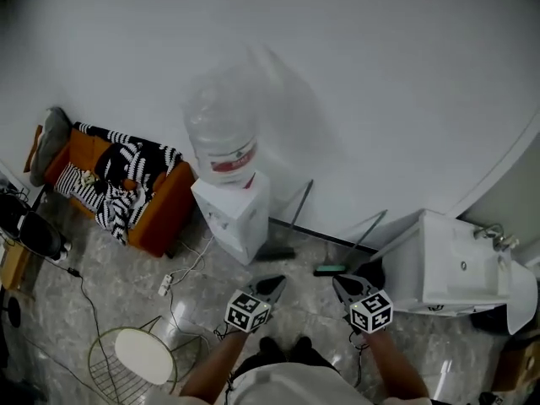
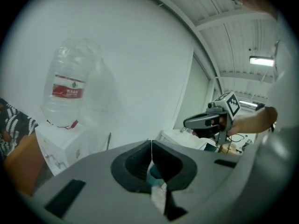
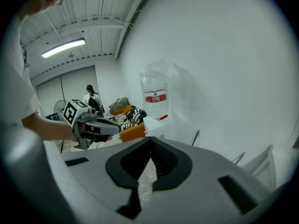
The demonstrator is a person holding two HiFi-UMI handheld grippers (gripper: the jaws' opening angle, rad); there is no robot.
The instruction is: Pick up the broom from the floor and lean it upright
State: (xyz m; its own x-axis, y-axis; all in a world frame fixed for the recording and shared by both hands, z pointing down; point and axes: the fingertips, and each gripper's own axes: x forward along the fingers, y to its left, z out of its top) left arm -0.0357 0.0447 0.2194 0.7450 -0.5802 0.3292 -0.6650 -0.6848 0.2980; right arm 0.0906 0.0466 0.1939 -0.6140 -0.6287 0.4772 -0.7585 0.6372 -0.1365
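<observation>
Two long-handled tools lean upright against the white wall. One has a green head point(image 1: 330, 270) on the floor, with its handle rising to the right. The other has a dark head point(image 1: 276, 252), and its handle point(image 2: 109, 142) stands beside the water dispenser. I cannot tell which of them is the broom. My left gripper point(image 1: 278, 283) and right gripper point(image 1: 338, 282) hang side by side in front of them, apart from both. Each is shut with nothing between its jaws, which meet at the tip in the left gripper view point(image 2: 151, 142) and in the right gripper view point(image 3: 150, 139).
A white water dispenser point(image 1: 234, 212) with a large bottle point(image 1: 219, 137) stands at the wall. An orange sofa point(image 1: 152, 211) with striped cloth is at the left. A white sink unit point(image 1: 456, 268) is at the right. A wire stool point(image 1: 142, 354) and a power strip point(image 1: 165, 285) are on the floor.
</observation>
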